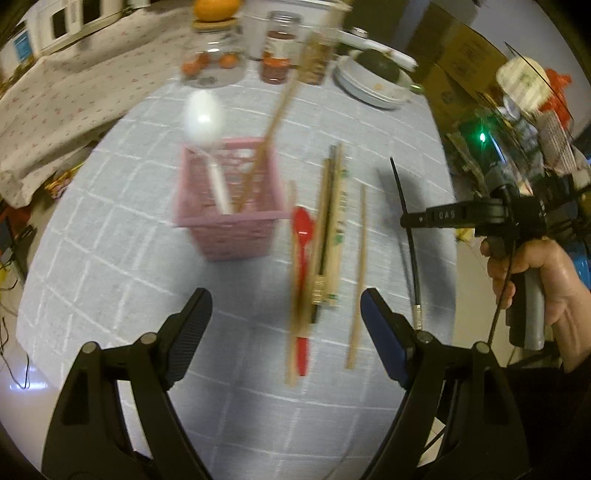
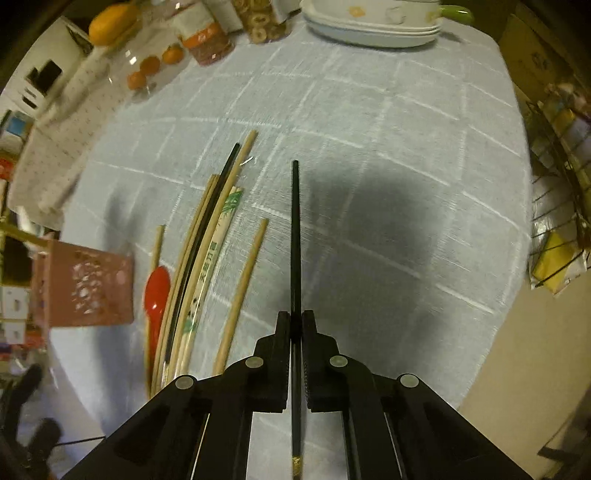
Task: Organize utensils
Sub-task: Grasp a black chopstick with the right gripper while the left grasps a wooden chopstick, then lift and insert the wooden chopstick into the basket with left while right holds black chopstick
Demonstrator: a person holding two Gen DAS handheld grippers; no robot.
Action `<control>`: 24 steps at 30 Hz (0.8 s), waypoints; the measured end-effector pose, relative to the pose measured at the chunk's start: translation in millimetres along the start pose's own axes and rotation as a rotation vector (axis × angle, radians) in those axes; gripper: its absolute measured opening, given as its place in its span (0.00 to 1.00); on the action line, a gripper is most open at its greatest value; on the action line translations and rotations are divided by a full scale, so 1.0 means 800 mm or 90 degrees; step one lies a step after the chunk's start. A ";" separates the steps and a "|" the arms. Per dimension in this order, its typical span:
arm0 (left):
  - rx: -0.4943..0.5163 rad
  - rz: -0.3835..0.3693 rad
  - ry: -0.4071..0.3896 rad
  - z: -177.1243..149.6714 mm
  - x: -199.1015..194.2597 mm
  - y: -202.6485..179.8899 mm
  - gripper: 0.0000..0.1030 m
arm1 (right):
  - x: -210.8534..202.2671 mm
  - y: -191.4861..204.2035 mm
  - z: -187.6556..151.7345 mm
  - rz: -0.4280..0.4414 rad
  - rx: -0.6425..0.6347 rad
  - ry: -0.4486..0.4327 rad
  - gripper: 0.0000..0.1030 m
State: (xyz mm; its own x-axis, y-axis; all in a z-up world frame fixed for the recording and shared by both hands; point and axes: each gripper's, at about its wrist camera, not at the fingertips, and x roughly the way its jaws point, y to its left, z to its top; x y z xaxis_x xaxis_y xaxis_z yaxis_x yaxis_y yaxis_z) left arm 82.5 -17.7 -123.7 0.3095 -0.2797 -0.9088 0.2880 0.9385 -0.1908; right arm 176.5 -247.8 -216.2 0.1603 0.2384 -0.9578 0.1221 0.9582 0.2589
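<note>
Your right gripper [image 2: 295, 325] clamps a black chopstick [image 2: 295, 236] above the checked cloth [image 2: 406, 166], right of the pink basket [image 1: 229, 218]. Only your left view shows the basket's white spoon [image 1: 205, 114]. Your left gripper [image 1: 286, 306] hangs wide apart over loose chopsticks [image 1: 328, 229] and a red spoon [image 1: 303, 236]; jars [image 1: 277, 48] and plates [image 1: 369, 88] stand beyond.

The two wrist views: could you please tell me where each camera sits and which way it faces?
Left wrist: sits on the open left hand-held gripper, facing across the table toward the pink basket; the person's right hand shows with the right hand-held gripper.
Right wrist: sits on the right hand-held gripper, shut on a black chopstick, facing along it toward the stacked plates.
Shared: basket, red spoon, loose chopsticks, black chopstick.
</note>
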 end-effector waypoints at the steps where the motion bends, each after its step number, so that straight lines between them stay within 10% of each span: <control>1: 0.010 -0.003 -0.002 -0.001 0.003 -0.012 0.80 | -0.006 -0.006 -0.003 0.011 0.002 -0.002 0.06; 13: 0.107 -0.035 0.023 0.030 0.099 -0.104 0.26 | -0.037 -0.062 -0.021 0.056 0.002 -0.013 0.06; 24: 0.090 -0.030 0.037 0.067 0.175 -0.113 0.25 | -0.032 -0.085 -0.026 0.064 -0.002 0.008 0.06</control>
State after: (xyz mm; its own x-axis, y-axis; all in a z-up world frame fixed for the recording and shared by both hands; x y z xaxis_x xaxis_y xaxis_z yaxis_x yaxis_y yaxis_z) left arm 148.5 -152.3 -213.6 0.2407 -0.3062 -0.9210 0.4273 0.8855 -0.1828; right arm 143.7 -315.6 -211.6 0.1600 0.3354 -0.9284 0.1026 0.9297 0.3536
